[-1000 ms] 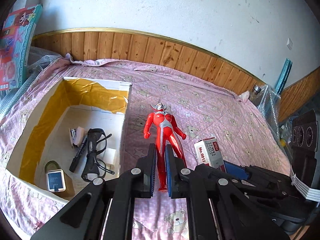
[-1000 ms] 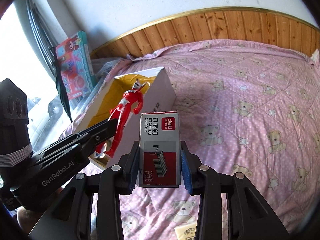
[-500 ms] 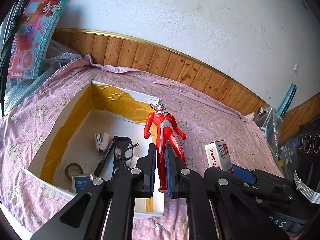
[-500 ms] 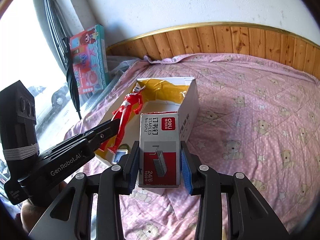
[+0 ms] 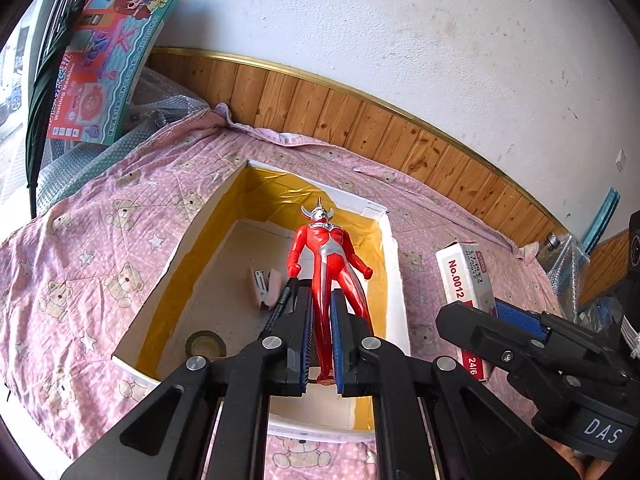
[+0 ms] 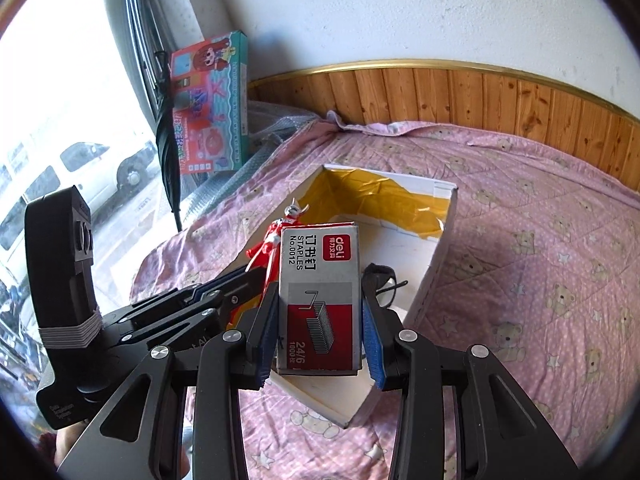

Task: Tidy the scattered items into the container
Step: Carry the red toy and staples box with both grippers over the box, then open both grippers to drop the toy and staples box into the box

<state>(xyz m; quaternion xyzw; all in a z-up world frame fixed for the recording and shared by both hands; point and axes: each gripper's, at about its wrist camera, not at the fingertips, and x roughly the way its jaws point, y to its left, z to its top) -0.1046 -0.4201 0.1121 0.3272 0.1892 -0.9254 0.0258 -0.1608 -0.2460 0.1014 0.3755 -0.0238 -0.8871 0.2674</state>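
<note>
Quilted pink bedspread (image 5: 100,240) | left gripper (image 5: 320,340) pinching glossy plastic figure (image 5: 326,264) | right gripper (image 6: 320,320) clamping cardboard staple box (image 6: 320,292) (seemingly above foil-lined box (image 5: 394,280))

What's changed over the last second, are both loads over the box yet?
Both grippers carried their loads from above the quilt to the box. The left gripper now holds the red figure over its interior; the right gripper brings the staple box over its near corner. Neither grip changed, nothing was released, and the contents lie as before.
</note>
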